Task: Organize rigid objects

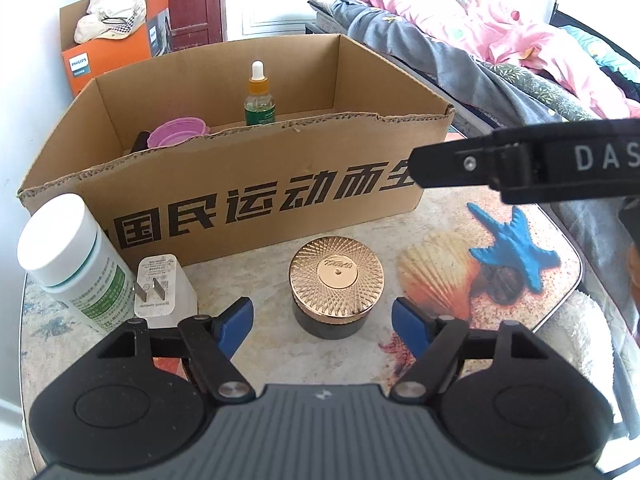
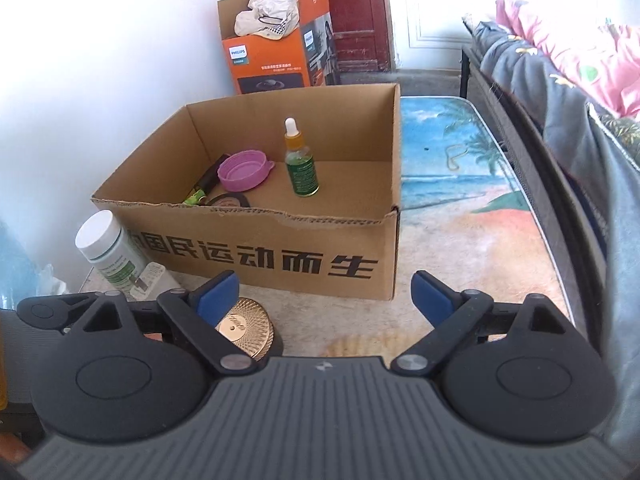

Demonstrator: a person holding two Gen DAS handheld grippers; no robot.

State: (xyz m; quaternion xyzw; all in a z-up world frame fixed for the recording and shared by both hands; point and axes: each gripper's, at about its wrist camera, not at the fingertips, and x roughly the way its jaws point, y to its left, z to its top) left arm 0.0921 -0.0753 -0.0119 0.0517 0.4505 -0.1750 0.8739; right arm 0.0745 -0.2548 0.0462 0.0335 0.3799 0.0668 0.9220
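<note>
Left gripper [image 1: 322, 316] hangs spread and empty, its blue pads flanking the squat dark jar with the ribbed gold lid [image 1: 335, 282] on the table. Right gripper [image 2: 325, 294] gapes wide, nothing in it, before the corrugated cardboard box [image 2: 280, 248]. Inside already: an upright glass dropper bottle [image 2: 301, 168] and a pink plastic lid [image 2: 243, 170]. Still out, I'd say: the jar, white pill bottle [image 1: 70, 258], white charger plug [image 1: 162, 286].

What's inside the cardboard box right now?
In the cardboard box: an upright dropper bottle, a pink lid, a dark stick-like item and something green. The front wall hides the rest of the floor.
</note>
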